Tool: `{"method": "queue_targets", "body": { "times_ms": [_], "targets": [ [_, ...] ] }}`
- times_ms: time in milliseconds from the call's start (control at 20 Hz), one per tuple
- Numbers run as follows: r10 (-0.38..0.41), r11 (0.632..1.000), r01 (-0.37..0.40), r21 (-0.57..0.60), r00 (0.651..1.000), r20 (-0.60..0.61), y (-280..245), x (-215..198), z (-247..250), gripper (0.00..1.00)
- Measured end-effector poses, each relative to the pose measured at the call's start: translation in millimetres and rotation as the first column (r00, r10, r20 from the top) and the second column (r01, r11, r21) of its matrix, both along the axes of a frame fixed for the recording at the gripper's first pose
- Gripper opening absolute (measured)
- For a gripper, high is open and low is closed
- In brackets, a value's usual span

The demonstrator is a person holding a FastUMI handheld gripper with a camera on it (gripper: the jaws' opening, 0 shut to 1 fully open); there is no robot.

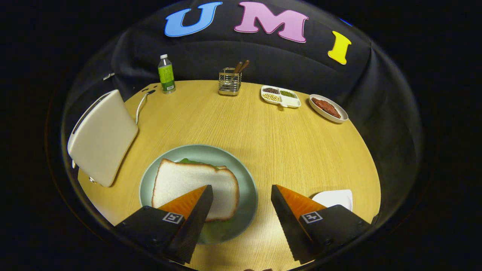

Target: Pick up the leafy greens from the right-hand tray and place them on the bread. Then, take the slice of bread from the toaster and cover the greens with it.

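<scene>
With its fingers spread wide and holding nothing, the gripper (241, 190) hangs above the table (263, 135), its left finger over the bread (188, 180) that lies on the plate (246, 188), a rim of greens (190, 161) peeking out from beneath it (so the covering step looks done). By that reading both steps are complete, and the next move calls only for lifting the open gripper clear without nudging the stack. Counted: one toaster (101, 137), one bottle (166, 74), one utensil holder (229, 81), one divided dish (281, 96), one oval dish (328, 108), one white tray (335, 197).
</scene>
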State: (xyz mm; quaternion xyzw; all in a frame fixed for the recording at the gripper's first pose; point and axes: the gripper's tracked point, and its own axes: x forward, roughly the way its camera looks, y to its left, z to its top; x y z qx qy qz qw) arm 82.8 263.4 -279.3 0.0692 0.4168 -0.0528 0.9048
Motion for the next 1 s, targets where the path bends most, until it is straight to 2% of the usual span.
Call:
{"method": "queue_targets", "body": {
  "times_ms": [200,350,650,1000],
  "targets": [
    [-0.007,0.999,0.003,0.04,0.995,0.1,-5.7,-8.2,44.1,0.99],
    [-0.004,1.0,0.0,0.022,0.985,0.171,-18.3,-16.2,90.6,0.99],
    [-0.006,1.0,0.002,0.012,0.925,0.38,-33.6,-34.8,204.0,0.99],
    [-0.018,0.999,0.032,-0.021,0.886,0.464,-51.8,-55.0,258.2,0.98]
  ]
}}
